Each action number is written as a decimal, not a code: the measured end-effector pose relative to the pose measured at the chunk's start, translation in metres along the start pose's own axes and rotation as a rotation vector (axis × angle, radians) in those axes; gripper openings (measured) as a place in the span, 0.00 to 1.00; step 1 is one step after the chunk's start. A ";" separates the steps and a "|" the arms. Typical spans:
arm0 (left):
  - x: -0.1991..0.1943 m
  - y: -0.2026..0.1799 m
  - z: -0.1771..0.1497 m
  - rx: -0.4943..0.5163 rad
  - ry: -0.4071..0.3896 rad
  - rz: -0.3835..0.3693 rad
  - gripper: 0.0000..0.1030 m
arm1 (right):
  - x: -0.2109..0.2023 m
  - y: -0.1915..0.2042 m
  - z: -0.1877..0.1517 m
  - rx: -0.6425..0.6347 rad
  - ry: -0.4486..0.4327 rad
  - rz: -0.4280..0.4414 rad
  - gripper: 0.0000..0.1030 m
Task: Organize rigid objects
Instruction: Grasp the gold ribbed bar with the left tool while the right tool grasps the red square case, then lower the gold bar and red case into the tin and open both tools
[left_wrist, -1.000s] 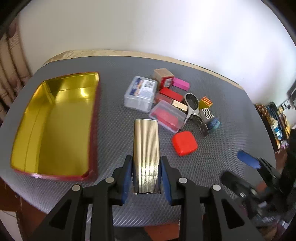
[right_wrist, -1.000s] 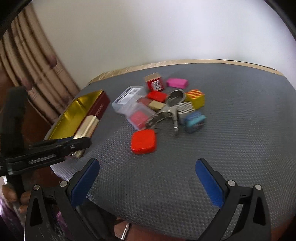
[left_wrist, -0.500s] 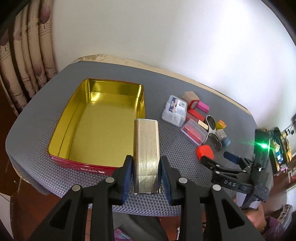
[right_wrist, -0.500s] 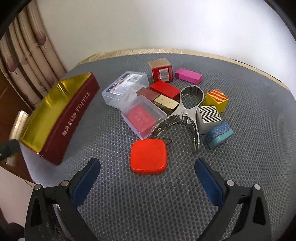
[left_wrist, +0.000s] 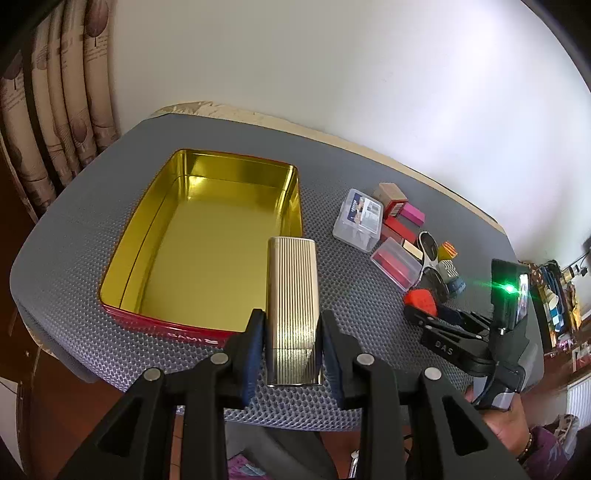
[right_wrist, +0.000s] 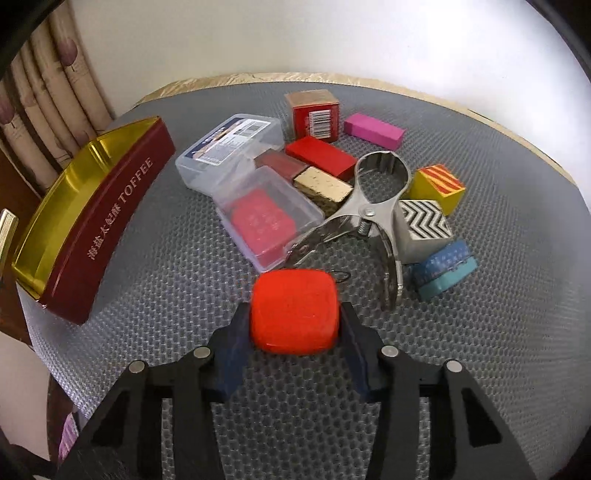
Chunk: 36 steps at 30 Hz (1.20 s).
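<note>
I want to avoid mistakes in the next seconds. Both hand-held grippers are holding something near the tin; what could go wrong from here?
1. The right hand-held gripper, whose jaws have just been closing, grips only the near part of the red case; it may slip or tilt when lifted.
2. The metal clip lies right behind it and may get dragged.
3. The left hand-held gripper holds the gold case by one end; the far end may catch the tin rim.

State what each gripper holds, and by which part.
Left gripper: ribbed gold case, by its long sides near the near end. Right gripper, jaws just closing: red square case, by its two opposite sides.
</note>
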<state>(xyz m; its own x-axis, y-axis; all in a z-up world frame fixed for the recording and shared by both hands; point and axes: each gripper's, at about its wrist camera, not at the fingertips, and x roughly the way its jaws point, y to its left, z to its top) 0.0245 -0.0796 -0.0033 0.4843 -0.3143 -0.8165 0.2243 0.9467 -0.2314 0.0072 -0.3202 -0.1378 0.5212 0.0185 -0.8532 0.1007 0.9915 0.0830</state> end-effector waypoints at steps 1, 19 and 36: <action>-0.001 0.003 0.001 -0.008 0.000 0.003 0.29 | 0.000 -0.001 0.001 0.001 -0.001 0.007 0.43; 0.045 0.053 0.103 0.105 0.015 0.168 0.29 | -0.037 -0.005 -0.028 0.046 -0.043 0.148 0.43; 0.145 0.077 0.134 0.169 0.122 0.312 0.30 | -0.035 -0.011 -0.026 0.069 -0.030 0.164 0.43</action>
<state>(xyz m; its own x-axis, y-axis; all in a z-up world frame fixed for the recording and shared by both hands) 0.2251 -0.0623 -0.0690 0.4495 0.0082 -0.8933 0.2232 0.9672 0.1213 -0.0341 -0.3280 -0.1220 0.5600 0.1742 -0.8100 0.0698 0.9643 0.2556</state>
